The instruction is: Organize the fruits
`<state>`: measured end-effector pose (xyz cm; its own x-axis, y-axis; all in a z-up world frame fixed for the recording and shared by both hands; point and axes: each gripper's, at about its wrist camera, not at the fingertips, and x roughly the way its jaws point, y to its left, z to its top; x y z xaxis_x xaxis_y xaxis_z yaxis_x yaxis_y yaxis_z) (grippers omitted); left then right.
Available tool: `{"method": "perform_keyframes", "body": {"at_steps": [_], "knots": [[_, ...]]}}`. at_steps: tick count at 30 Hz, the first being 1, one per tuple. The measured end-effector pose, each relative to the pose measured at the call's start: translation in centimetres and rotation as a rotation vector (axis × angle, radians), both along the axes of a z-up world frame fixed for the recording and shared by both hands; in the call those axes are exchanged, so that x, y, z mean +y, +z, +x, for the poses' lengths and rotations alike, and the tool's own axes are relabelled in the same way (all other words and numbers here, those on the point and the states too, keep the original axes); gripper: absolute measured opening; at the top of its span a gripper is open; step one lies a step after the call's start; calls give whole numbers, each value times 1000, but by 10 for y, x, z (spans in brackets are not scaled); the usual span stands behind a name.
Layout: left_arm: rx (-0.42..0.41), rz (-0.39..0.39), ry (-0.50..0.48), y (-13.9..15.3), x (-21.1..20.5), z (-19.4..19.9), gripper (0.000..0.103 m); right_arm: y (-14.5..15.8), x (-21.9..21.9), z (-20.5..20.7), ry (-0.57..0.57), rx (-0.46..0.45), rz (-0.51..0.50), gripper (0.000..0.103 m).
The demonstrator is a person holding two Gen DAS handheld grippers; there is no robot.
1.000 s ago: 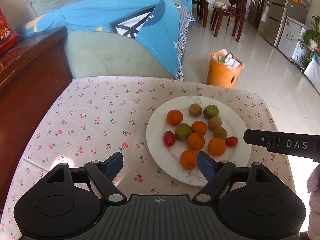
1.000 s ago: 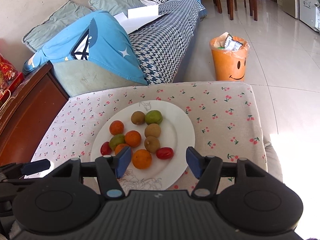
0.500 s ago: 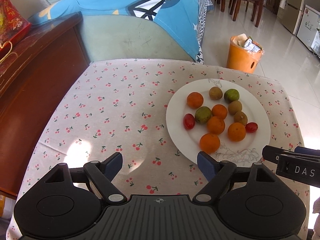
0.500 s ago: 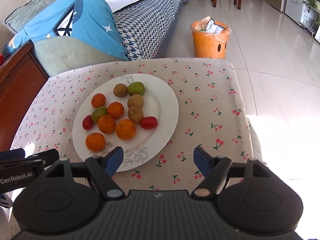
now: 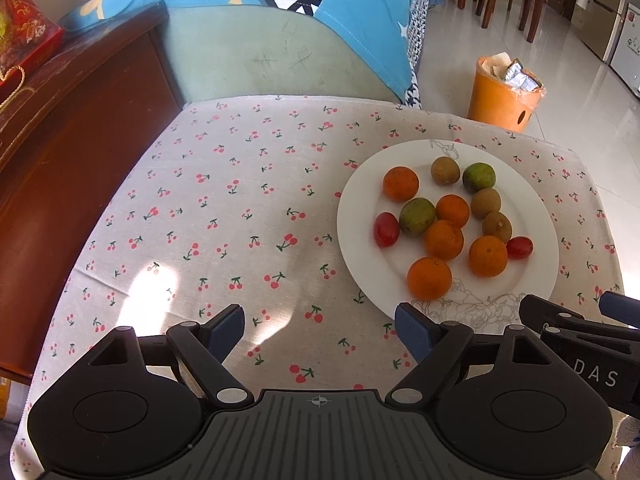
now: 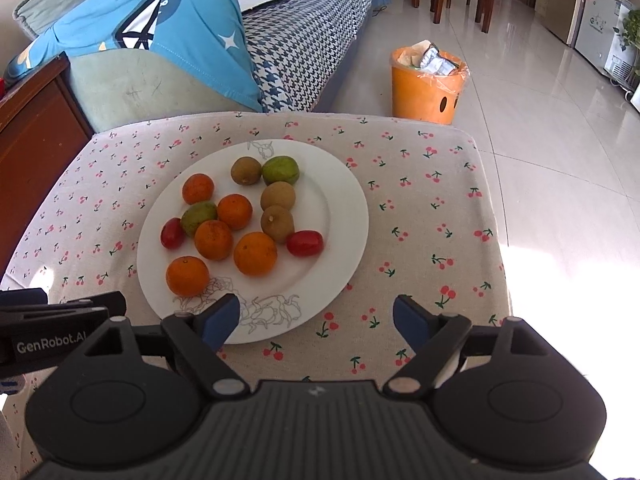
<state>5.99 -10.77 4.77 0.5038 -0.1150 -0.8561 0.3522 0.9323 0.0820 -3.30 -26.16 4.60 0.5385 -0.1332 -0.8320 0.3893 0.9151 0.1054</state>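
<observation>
Both hand-held grippers have drawn back from the plate over the last second: the left hand-held gripper (image 5: 319,330), whose right finger a second ago reached in over the nearest orange, now hangs over bare cherry-print cloth to the plate's left, and the right hand-held gripper (image 6: 316,316), which then straddled the near fruits, now sits at the plate's near edge with only its left finger over the rim. Each has its fingers wide apart and holds nothing.

All the fruit lies on the white plate (image 6: 344,216), which stands on the cloth-covered bench (image 5: 224,200). Five oranges (image 6: 255,253) sit toward the near and left part, three brown fruits (image 6: 277,223) run in a line up the middle, and two green fruits (image 6: 281,170) lie apart, one at the far side and one among the oranges. Two red fruits (image 6: 305,243) lie on opposite sides of the heap. None of the fruit has shifted across the three moments.

My judgement is that the retreat fits either a pause to pick a fruit or a withdrawal after sorting; the kinds are only partly grouped, so the pictures do not settle which
</observation>
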Motion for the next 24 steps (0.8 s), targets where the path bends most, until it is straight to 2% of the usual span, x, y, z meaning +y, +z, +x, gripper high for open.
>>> {"method": "perform_keyframes", "body": {"at_steps": [4,24], "knots": [[-14,16,-4,0,-3,-2,89,-1,0,1,1,6,-2,84],[-49,59,-4,-1,-6,0,89,-4,5,5,8,12,-14,84]]}}
